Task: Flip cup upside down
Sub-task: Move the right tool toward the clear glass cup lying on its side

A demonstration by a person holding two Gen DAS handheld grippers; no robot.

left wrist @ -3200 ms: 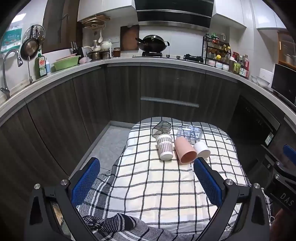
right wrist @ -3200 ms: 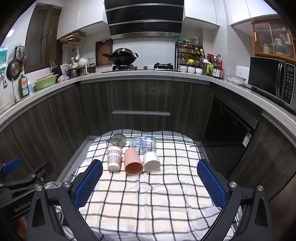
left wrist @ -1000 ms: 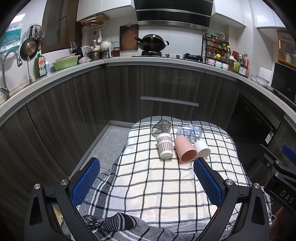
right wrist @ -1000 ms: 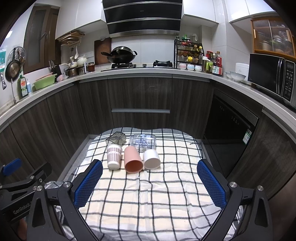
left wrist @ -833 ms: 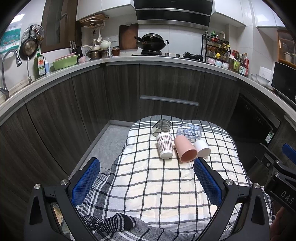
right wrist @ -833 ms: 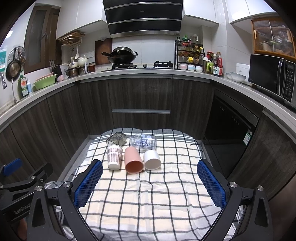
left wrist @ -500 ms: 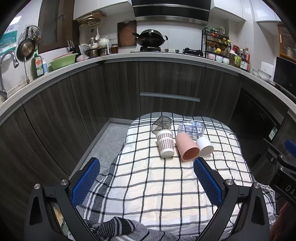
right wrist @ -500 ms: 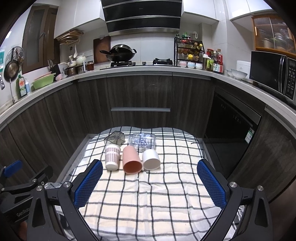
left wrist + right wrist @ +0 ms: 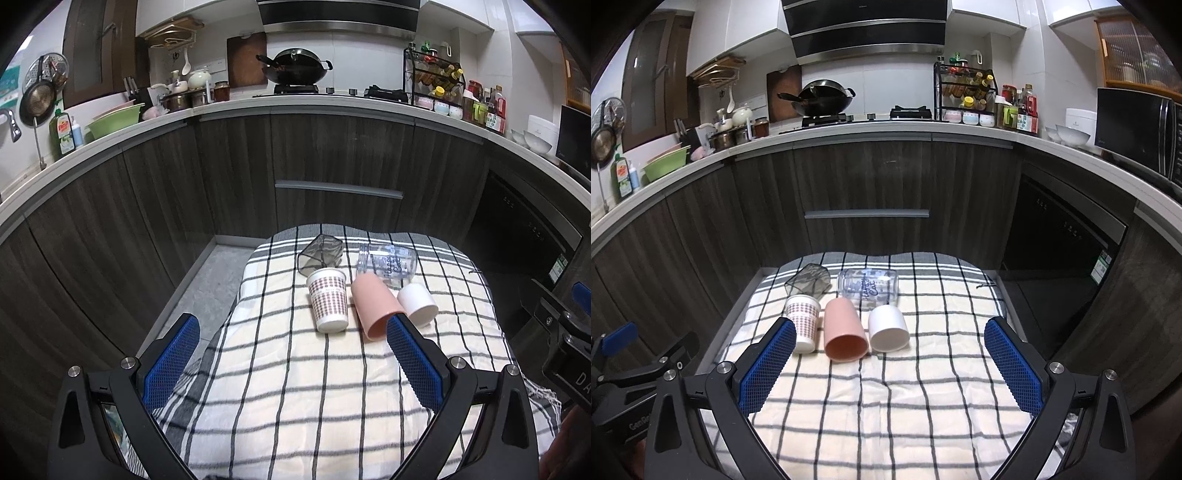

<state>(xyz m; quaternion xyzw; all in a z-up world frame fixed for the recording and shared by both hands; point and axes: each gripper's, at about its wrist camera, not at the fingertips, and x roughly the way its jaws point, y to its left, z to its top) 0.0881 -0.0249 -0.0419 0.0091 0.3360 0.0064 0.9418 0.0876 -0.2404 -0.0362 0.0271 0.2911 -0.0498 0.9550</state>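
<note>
Several cups lie on their sides on a checked cloth point(image 9: 288, 387) over a small table. In front are a dotted paper cup point(image 9: 328, 304) point(image 9: 803, 323), a pink cup point(image 9: 375, 308) point(image 9: 844, 334) and a white cup point(image 9: 417, 304) point(image 9: 888, 328). Behind them lie a dark smoky glass point(image 9: 319, 254) point(image 9: 809, 282) and a clear printed glass point(image 9: 388, 264) point(image 9: 868, 288). My left gripper point(image 9: 291, 347) is open and empty, short of the cups. My right gripper point(image 9: 890, 350) is open and empty, its tips level with the front cups.
Dark kitchen cabinets point(image 9: 868, 184) curve behind the table, with a worktop holding a wok point(image 9: 822, 98) and a spice rack point(image 9: 964, 96). The floor point(image 9: 210, 295) drops off left of the table. The right gripper's body point(image 9: 569, 343) shows at the left wrist view's right edge.
Both grippers have moved forward and a little down toward the cups, which now look larger. The cups have not moved. Both grippers stay open.
</note>
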